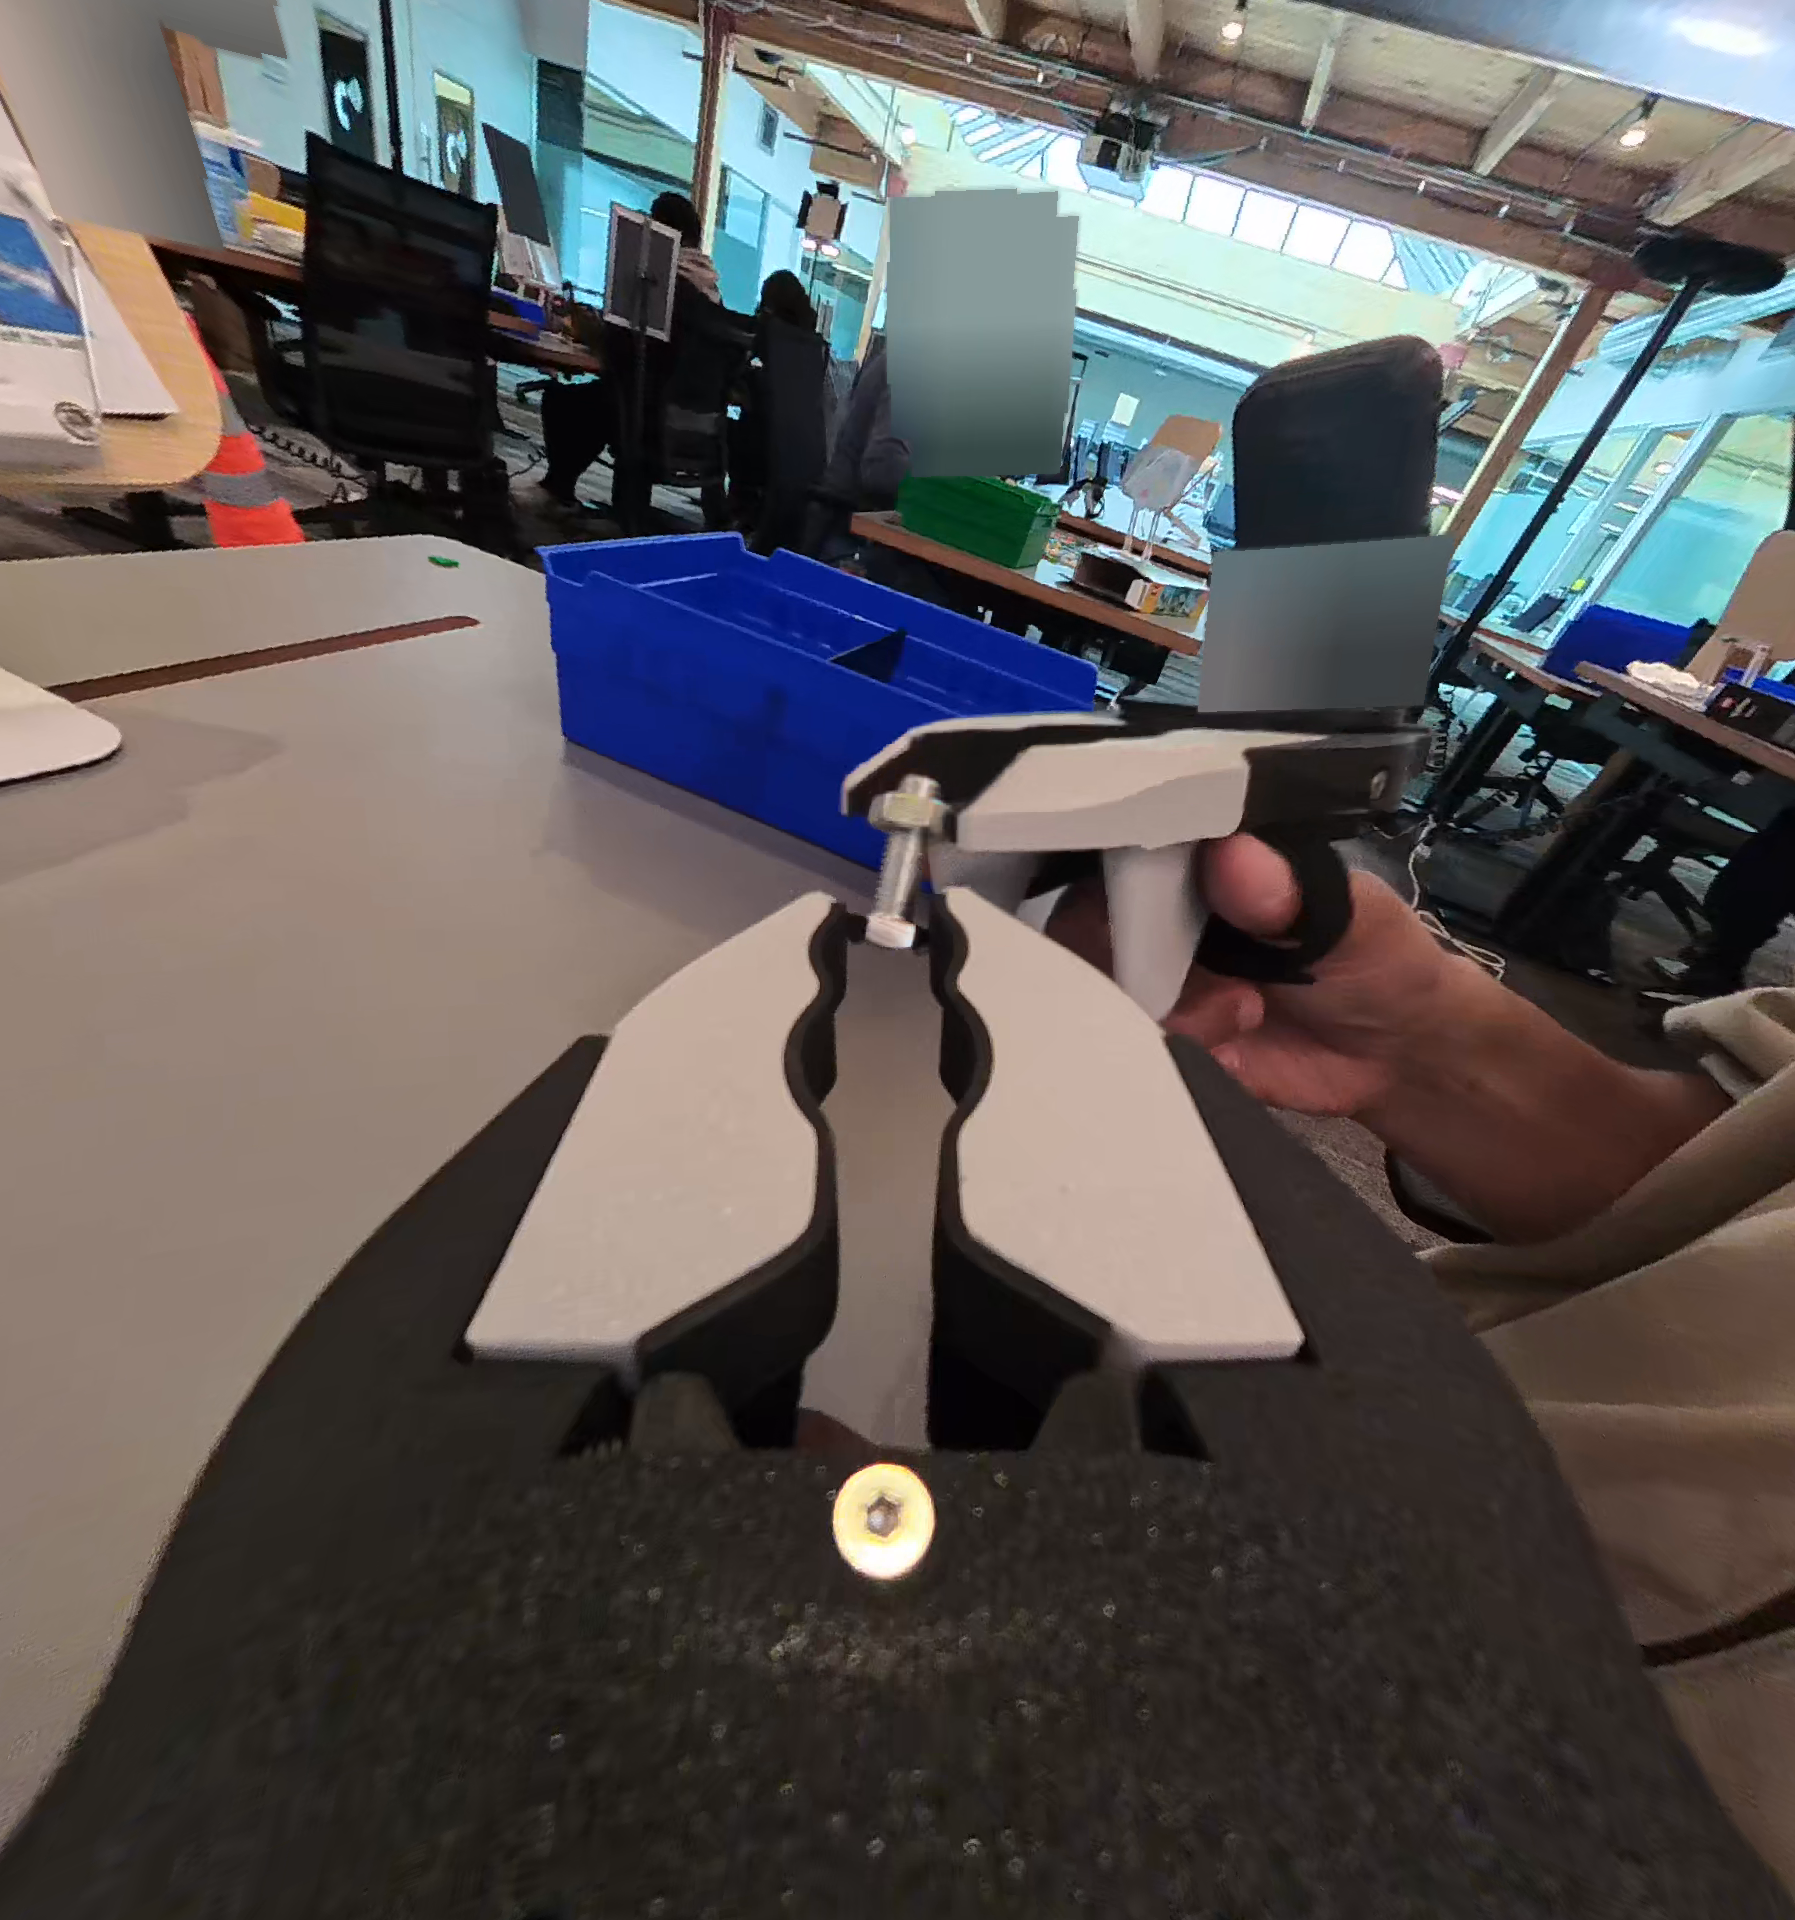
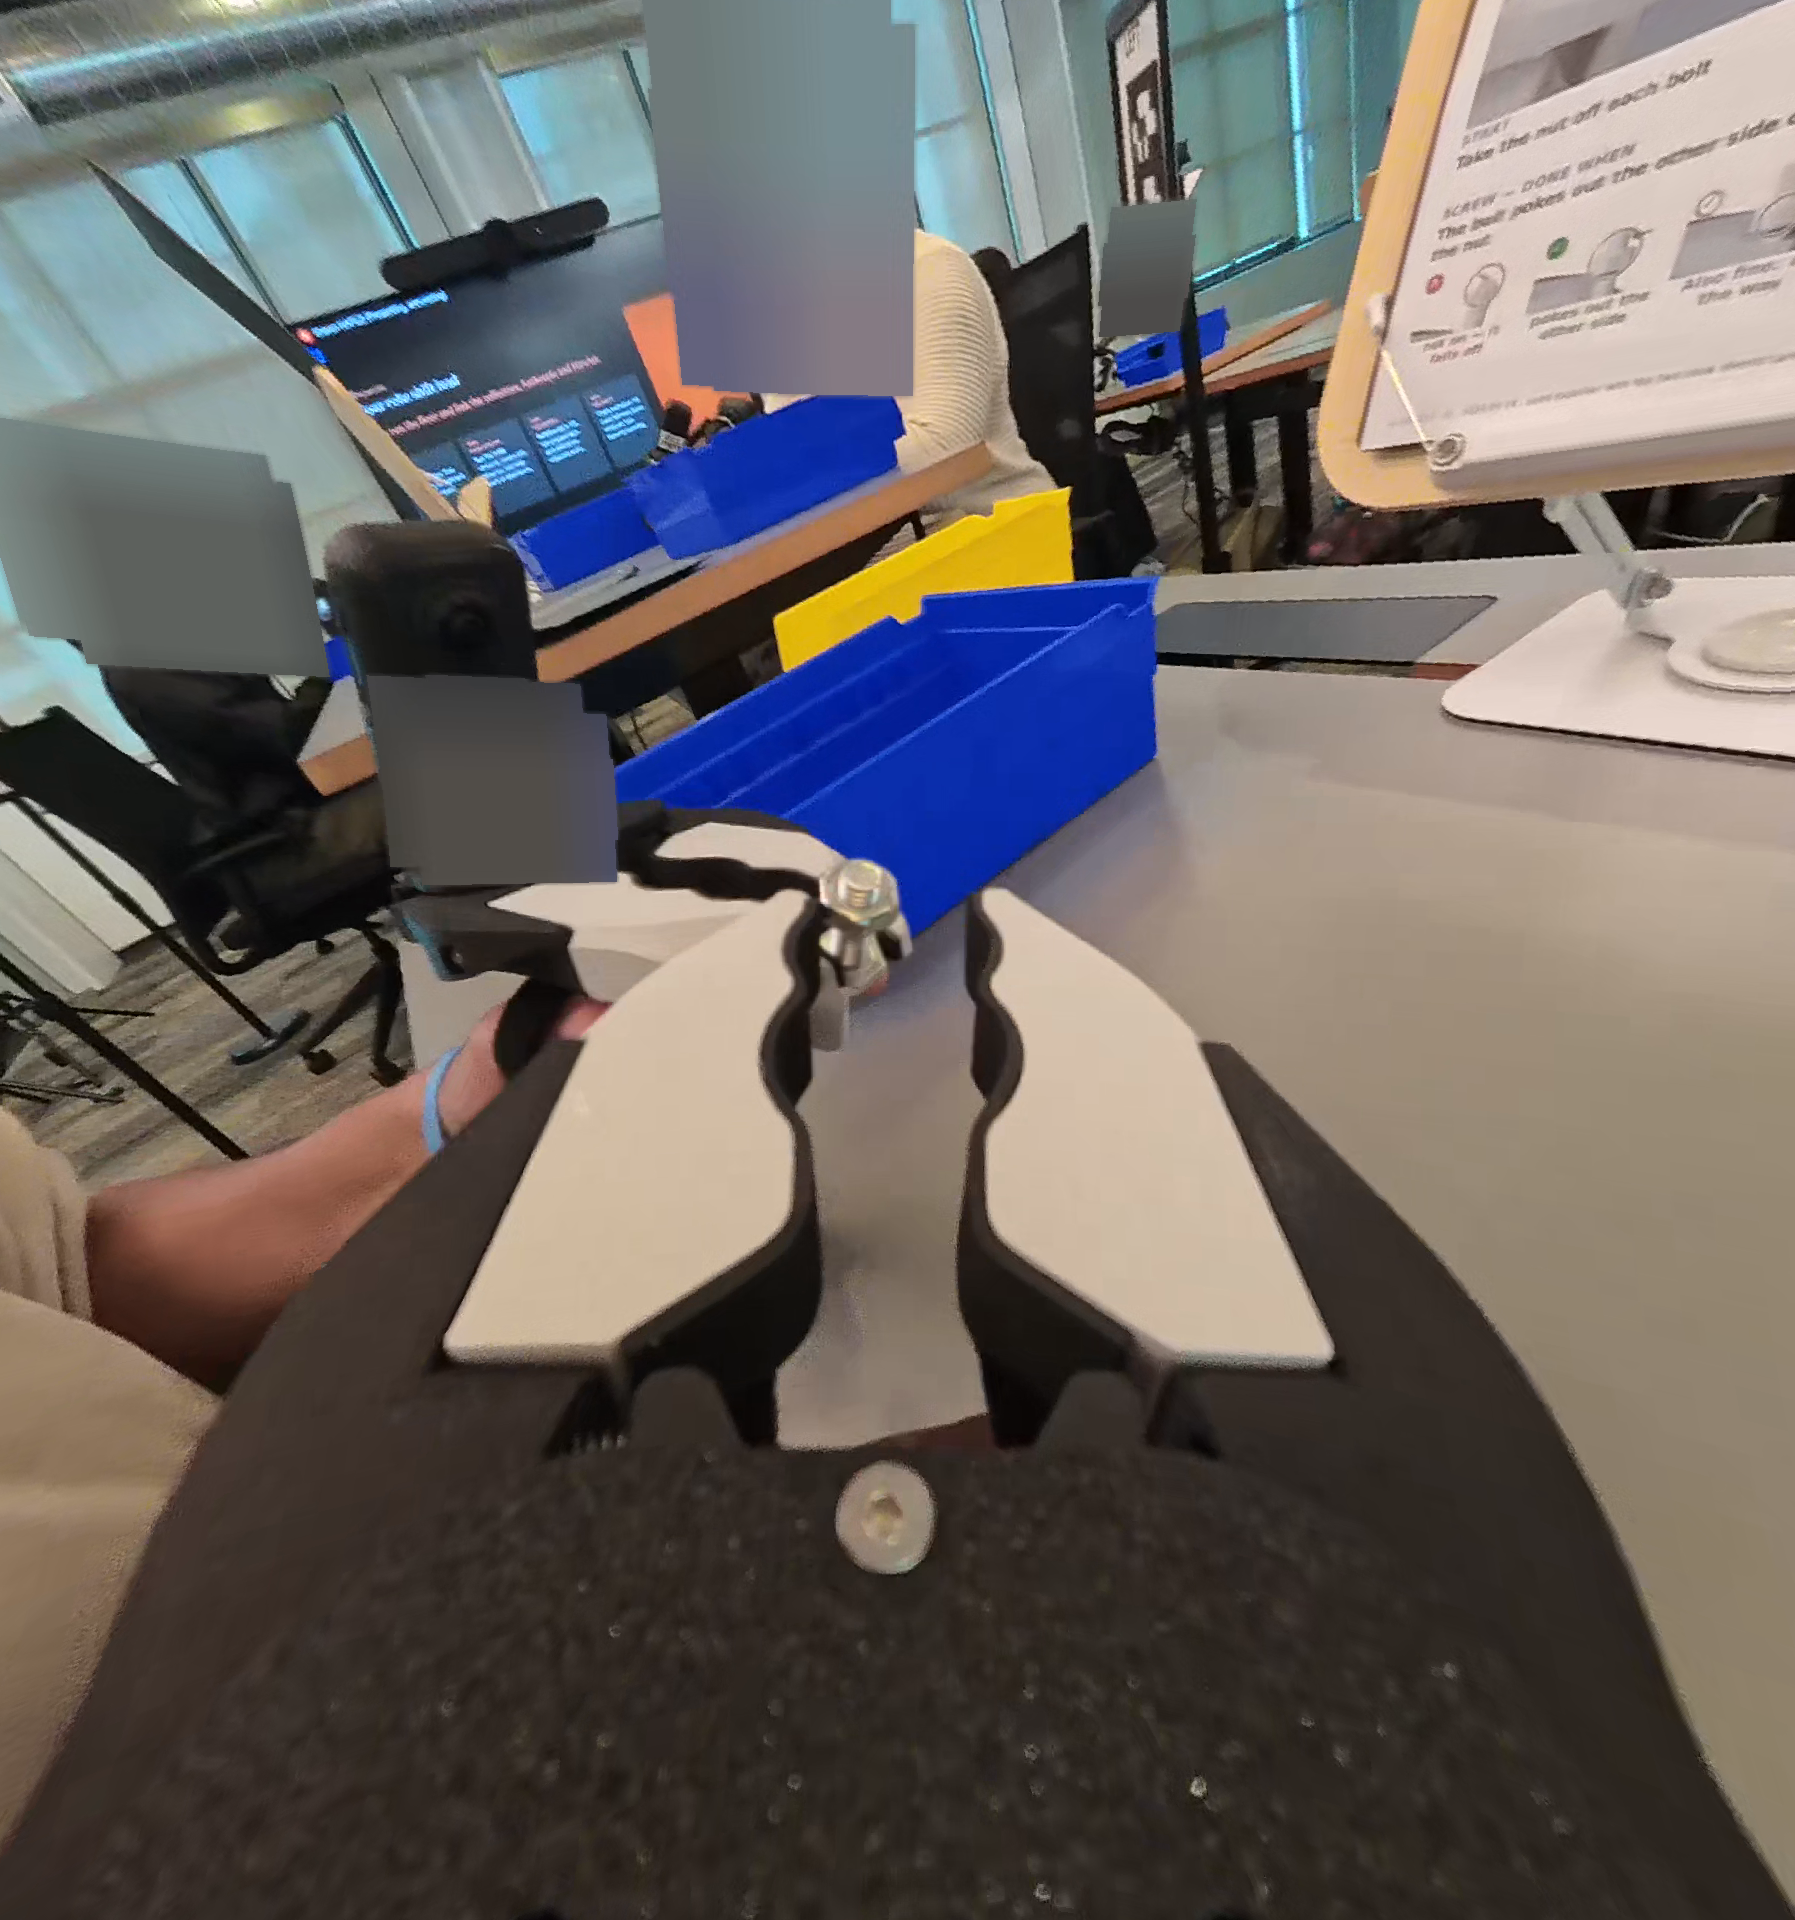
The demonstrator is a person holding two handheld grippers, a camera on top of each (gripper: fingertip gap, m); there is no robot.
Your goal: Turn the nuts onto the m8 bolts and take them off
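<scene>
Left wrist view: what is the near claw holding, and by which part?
The left gripper pinches a silver metal bolt by its hexagonal head, between the fingertips.

The bin [image 1: 768, 686] sits on the counter [image 1: 301, 883], far behind the bolt [image 1: 898, 873]; a stand [image 2: 1651, 675] lies to the bin's side.

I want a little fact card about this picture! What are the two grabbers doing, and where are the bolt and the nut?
left gripper: shut on the lower end of the bolt, holding it above the table
right gripper: open, one finger on each side of the nut
bolt: silver, roughly upright
nut: on the bolt, near its top end
blue bin: on the grey table, just behind the grippers
</scene>
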